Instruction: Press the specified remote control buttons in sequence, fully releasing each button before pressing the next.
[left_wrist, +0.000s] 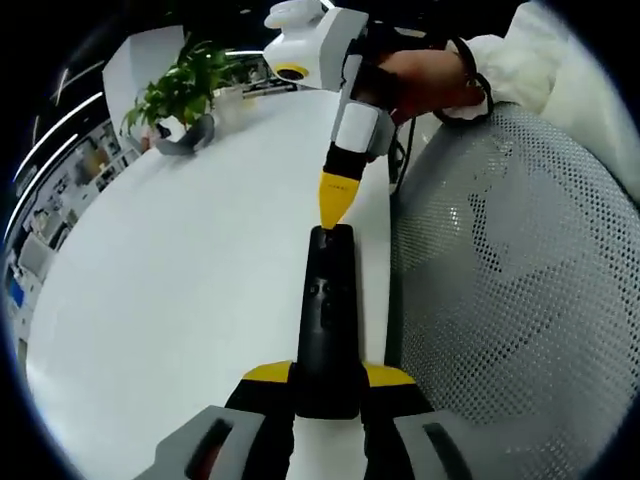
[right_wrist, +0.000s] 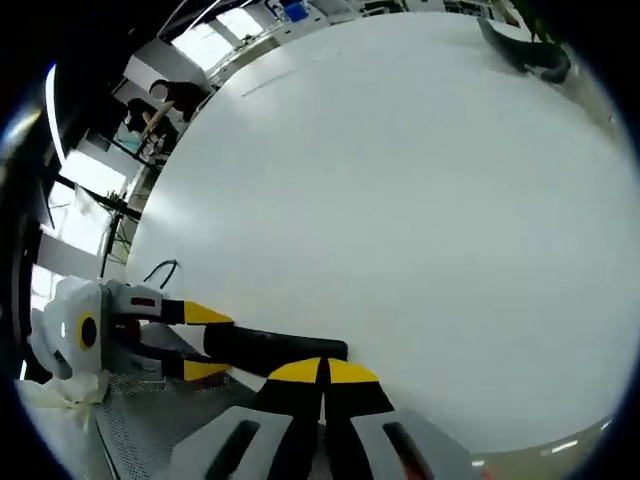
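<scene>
The white table (left_wrist: 170, 290) spreads wide, a mesh chair (left_wrist: 520, 300) at three o'clock. The black remote control (left_wrist: 328, 320), slim, stiff and probably light, lies along the table's edge, pinched at its near end by the left gripper (left_wrist: 328, 395). The right gripper (right_wrist: 322, 375), jaws pressed together, touches its far end.

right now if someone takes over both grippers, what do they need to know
Left gripper: shut on the black remote control, holding its near end above the white table.
Right gripper: jaws shut, yellow tips together, tip at the remote's far end, either touching or just off it.
Remote runs along the table edge beside a white mesh chair.
Done: remote held steady. How many buttons are already pressed cannot be told.
Left: finish the sequence, releasing fully between presses.
</scene>
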